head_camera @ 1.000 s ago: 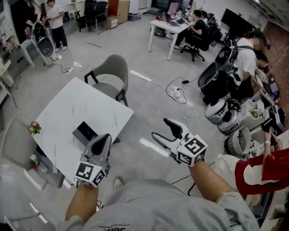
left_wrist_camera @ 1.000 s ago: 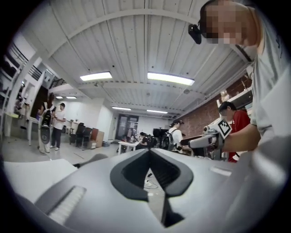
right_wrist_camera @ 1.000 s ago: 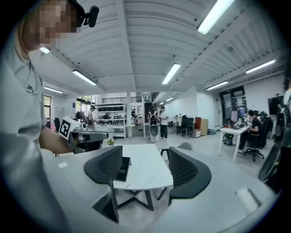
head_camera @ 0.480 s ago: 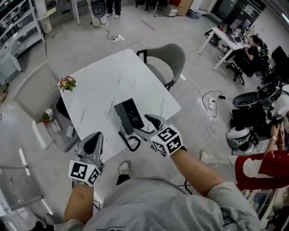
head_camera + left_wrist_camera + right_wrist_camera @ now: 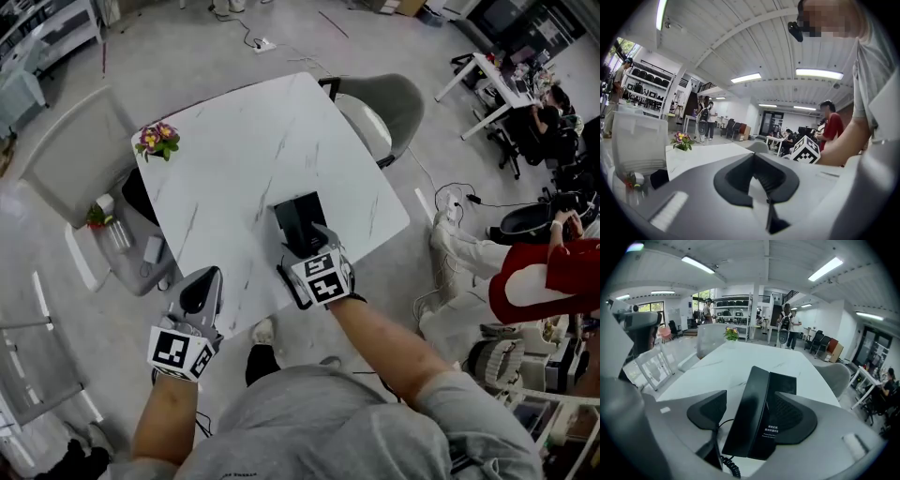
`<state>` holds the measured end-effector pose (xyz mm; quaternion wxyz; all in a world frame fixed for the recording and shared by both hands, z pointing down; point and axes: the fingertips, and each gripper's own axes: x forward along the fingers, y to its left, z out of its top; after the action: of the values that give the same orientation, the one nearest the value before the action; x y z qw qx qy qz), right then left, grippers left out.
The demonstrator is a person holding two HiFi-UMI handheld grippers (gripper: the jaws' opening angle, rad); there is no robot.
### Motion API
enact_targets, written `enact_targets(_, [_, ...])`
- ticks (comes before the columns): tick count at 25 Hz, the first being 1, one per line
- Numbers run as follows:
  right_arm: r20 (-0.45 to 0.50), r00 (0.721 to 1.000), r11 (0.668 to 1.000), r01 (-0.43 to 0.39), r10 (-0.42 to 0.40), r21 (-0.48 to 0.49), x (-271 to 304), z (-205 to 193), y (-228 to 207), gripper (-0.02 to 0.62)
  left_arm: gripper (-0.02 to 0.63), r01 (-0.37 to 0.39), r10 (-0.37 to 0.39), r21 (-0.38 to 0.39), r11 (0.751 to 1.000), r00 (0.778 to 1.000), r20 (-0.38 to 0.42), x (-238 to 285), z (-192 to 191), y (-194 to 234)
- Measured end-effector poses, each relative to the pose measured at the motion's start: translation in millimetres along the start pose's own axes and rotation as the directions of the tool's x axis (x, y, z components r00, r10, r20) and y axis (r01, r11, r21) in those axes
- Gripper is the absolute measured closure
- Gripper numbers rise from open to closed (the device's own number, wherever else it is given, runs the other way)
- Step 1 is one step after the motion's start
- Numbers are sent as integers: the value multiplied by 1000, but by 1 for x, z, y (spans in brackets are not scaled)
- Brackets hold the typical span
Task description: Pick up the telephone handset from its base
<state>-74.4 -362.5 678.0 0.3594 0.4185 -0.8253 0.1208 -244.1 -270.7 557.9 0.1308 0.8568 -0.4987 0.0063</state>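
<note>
A black telephone (image 5: 298, 217) lies near the front edge of the white marble table (image 5: 225, 159). Its handset (image 5: 749, 414) rests on the base (image 5: 783, 384), along the base's left side. My right gripper (image 5: 309, 247) is at the phone's near end, open, with one jaw on each side of the handset; in the right gripper view (image 5: 752, 400) a gap shows between the left jaw and the handset. My left gripper (image 5: 202, 281) hangs shut and empty below the table's front edge, left of the phone, and its jaws (image 5: 753, 158) meet at the tips.
The coiled cord (image 5: 727, 467) trails off the handset's near end. A small flower bunch (image 5: 157, 141) stands at the table's far left corner. A grey chair (image 5: 389, 103) is behind the table, a white chair (image 5: 75, 159) to its left. A person in red (image 5: 553, 281) is at the right.
My right gripper has swung left from over the floor onto the table and now straddles the handset. The head view has turned onto the table. My left gripper stays low and shut.
</note>
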Motion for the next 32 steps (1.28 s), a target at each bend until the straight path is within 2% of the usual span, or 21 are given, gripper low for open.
enact_targets(7, [-20,996,996,82,-83,-15,29,-14,2,281,548,33,-34,-23,999,999,-33,9,-18,23])
enact_targets(15, [-41,986,981,157,-163,-118,48,-23,0,284,547,49,-53,-55,997,997,-63,14,-33,33])
enact_targets(18, [-46,984,976,166,-174,-142,49,-23,-1,315,548,55,-59,-62,997,996,-70,17,-36,34])
enact_targets(21, [-53,989,985,133,-139,-110,46,-23,-1,356,546,64,-69,-61,996,995,-74,22,-32,29])
enact_targets(23, [-54,994,994,93,-96,-52,42,-21,1,380,548,71,-75,-61,996,995,-71,25,-28,27])
enact_targets(24, [-54,996,997,73,-74,-23,40,-20,1,423,547,74,-78,-62,995,995,-70,26,-27,26])
enact_targets(25, [-54,997,998,56,-56,3,37,-20,2,440,547,76,-81,-63,995,994,-69,27,-25,25])
enact_targets(29, [-45,999,994,3,2,111,26,-15,-6,510,547,94,-98,-60,994,993,-68,34,-20,19])
enact_targets(32, [-14,998,986,-51,54,159,18,-8,-8,518,546,113,-116,-47,992,991,-67,42,-9,11])
